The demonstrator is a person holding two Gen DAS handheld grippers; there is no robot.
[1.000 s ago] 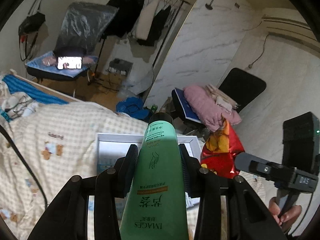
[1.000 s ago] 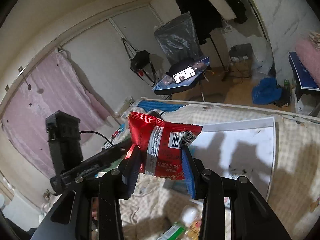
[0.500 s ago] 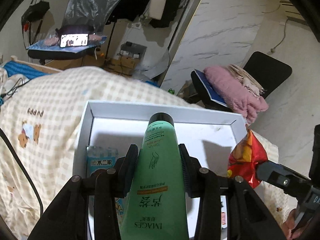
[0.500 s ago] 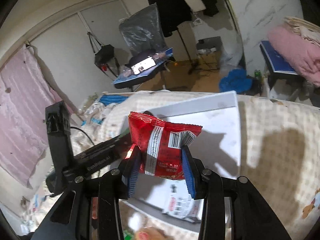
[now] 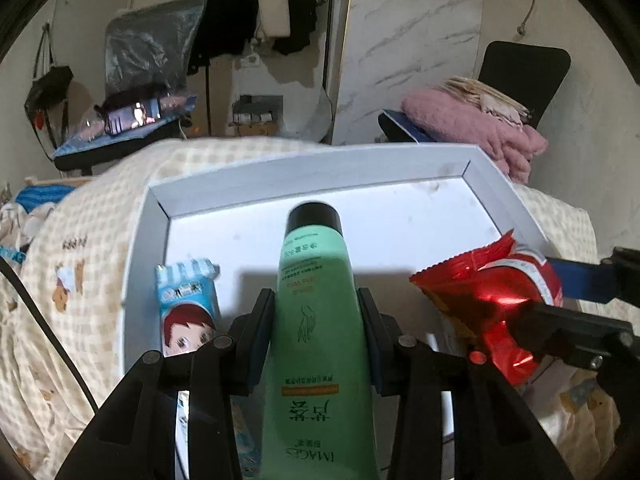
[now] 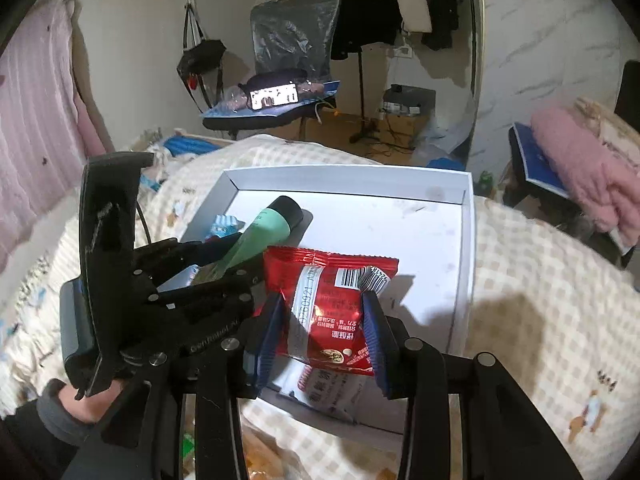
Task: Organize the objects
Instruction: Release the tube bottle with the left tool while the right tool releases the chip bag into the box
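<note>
My left gripper (image 5: pixel 316 312) is shut on a green tube (image 5: pixel 316 340) with a black cap, held over the white shallow box (image 5: pixel 304 176) on the bed. My right gripper (image 6: pixel 324 316) is shut on a red snack packet (image 6: pixel 332 304), hovering over the box's near edge. In the right wrist view the left gripper (image 6: pixel 224 260) and its green tube (image 6: pixel 264 240) come in from the left over the white box (image 6: pixel 440 216). The red packet (image 5: pixel 488 296) also shows at the right of the left wrist view. A blue cartoon packet (image 5: pixel 188 312) lies in the box at its left side.
A white packet (image 6: pixel 328 392) lies in the box under the red one. The box rests on a checked bedspread (image 6: pixel 540 320). More packets (image 6: pixel 260 460) lie near the bed's front. A chair with pink fabric (image 5: pixel 472 128) stands beyond. A person's hand (image 6: pixel 84 400) holds the left gripper.
Both grippers have come down and tilted toward the box, which now fills more of each view. The tube and the red packet stay gripped.
</note>
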